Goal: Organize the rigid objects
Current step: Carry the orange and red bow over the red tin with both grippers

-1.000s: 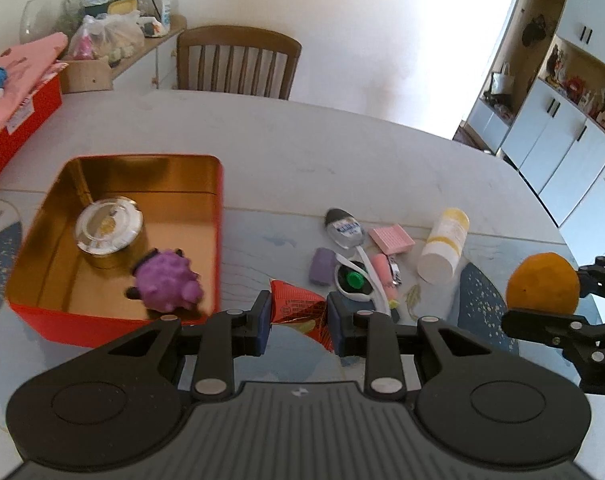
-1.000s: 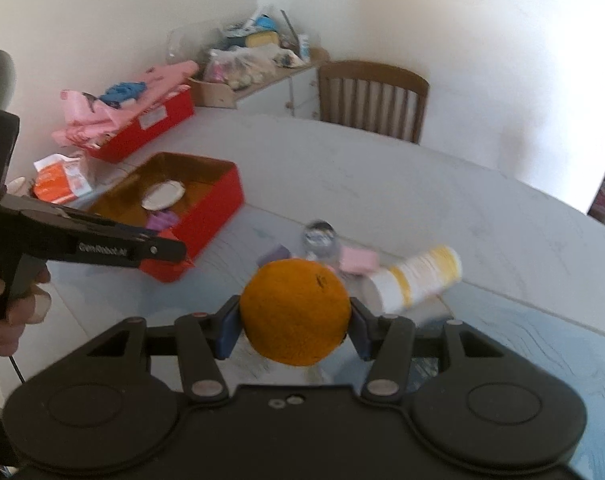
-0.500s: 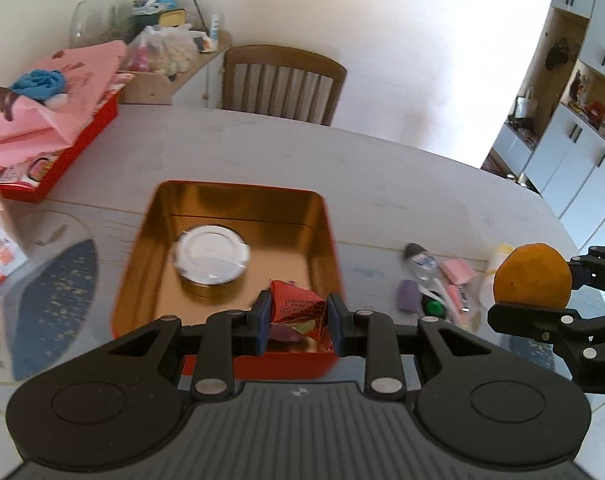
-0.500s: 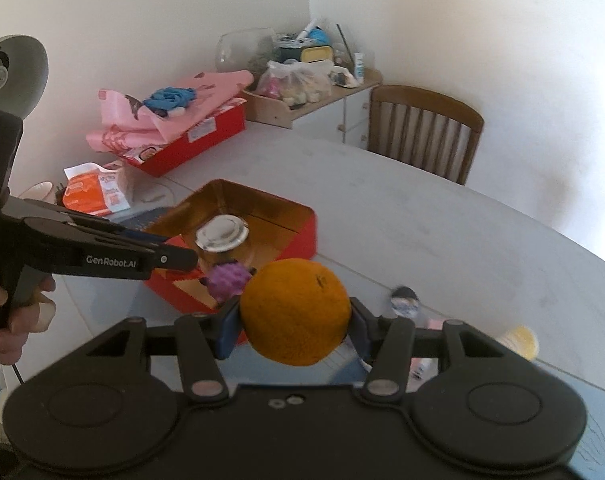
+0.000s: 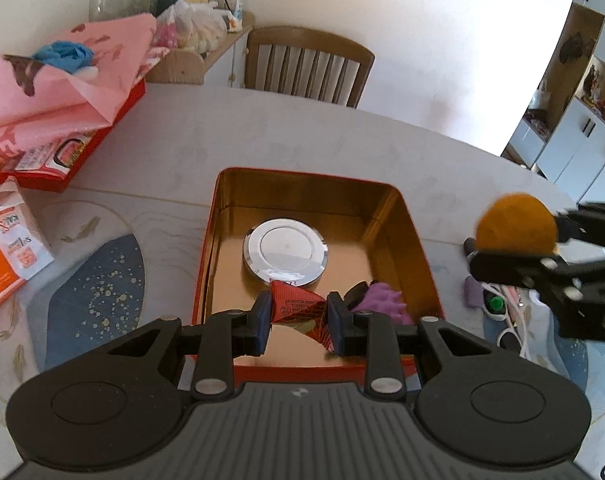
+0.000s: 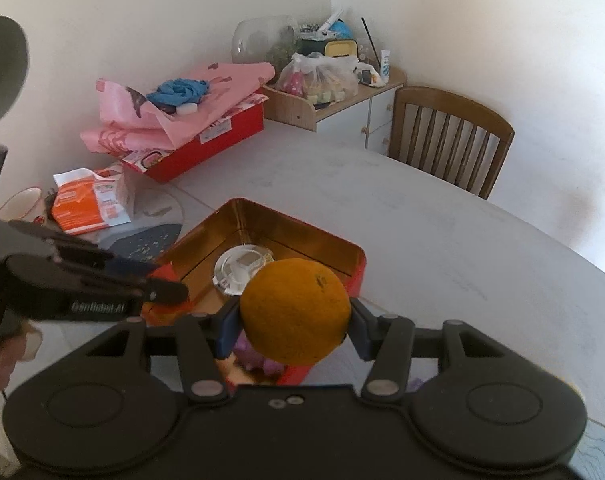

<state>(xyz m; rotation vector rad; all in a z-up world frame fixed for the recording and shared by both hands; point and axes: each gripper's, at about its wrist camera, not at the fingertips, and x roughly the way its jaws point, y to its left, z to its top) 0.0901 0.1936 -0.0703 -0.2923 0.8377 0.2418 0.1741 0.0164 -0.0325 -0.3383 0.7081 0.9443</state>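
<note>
The red tin (image 5: 406, 216) is already holding a round silver lid (image 5: 285, 250) and a spiky purple toy (image 5: 382, 303). The left gripper (image 5: 298, 318) is clamping a red foil packet (image 5: 300, 306) over the tin's near end, and the right gripper (image 6: 290, 330) is squeezing an orange (image 6: 295, 310) by its near right corner (small clutter is still waiting on the table (image 5: 262, 136) further right). The tin's far half is looking open, though the walls are needing clearance.

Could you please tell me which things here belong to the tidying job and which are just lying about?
Job: red tin; red packet in left gripper; orange in right gripper; silver lid; purple toy.
Lying about: chair; pink paper; orange pack.
</note>
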